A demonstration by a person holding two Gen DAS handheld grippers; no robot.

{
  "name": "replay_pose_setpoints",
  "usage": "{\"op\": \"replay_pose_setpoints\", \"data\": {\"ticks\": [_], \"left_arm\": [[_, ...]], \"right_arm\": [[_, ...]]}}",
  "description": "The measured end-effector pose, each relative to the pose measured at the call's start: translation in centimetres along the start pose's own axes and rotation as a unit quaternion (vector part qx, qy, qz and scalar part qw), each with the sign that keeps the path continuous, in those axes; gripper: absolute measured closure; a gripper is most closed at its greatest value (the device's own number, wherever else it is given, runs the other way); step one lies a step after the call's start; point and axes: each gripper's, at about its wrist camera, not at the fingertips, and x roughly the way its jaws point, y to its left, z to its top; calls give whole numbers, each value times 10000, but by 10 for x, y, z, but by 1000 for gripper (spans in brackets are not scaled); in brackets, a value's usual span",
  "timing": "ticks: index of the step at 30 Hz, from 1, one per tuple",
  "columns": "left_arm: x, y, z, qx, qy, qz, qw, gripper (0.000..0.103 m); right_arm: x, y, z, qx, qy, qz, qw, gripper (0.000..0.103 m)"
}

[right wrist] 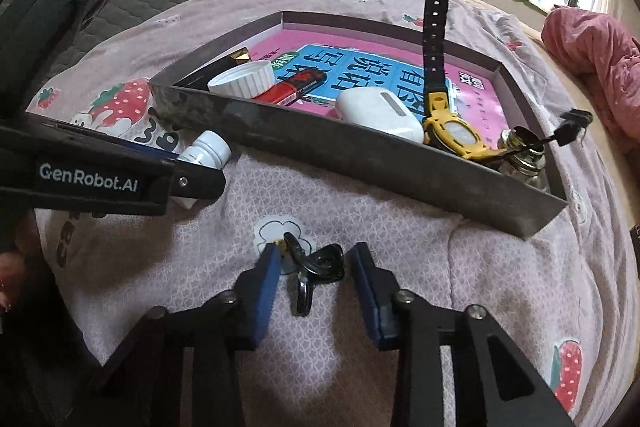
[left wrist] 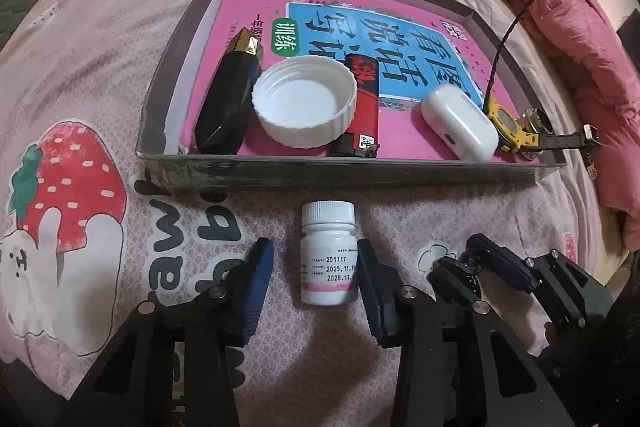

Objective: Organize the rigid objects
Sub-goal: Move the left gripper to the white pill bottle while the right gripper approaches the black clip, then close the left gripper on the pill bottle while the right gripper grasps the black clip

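Left tongs point down at a small white pill bottle lying on the bed's pink strawberry-print cover, just in front of the tray. Bottle sits between the blue pads; right pad looks to be at its side, left pad w/ a visible gap, so not pinching yet.

Right tongs straddle a small dark clip-like item on the cover (hard to tell exactly what it is, maybe a hair clip or key ring). Left pad seems to touch one end, right pad stands apart: jaws partly spread, no firm grip seen.

Shallow cardboard tray w/ pink book-cover lining holds, left to right: a black faceted bottle w/ gold cap, a white jar lid open side up, a red lighter partly under the lid, a white earbud case, a yellow watch w/ black strap, and a small metal object in the corner.

Pink padded jacket lies bunched at the bed's far right.
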Motion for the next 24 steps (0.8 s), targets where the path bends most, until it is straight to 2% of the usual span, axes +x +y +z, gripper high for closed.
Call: {"op": "replay_pose_setpoints", "data": {"ticks": [5,7,9,15,24], "left_arm": [[4,-6,3,107,-50,81,9999,63],[4,-7,3,141,-103,91,9998,72],[2,-9,2,204,-185,92,9996,76],[0,-16,-3,356,-224,42,9991,76],[-10,-13,-14,417,-222,-90,9988,76]], "right_arm": [[-3,-5,-2,131,-48,82,9999,74],[-4,-11,-2,316,-61,172,9993,74],[-8,-19,-4,543,-98,258,9981,74],[-16,-36,-7,976,-169,298,9946,74],[-20,-37,-9,1044,-172,229,9941,74]]}}
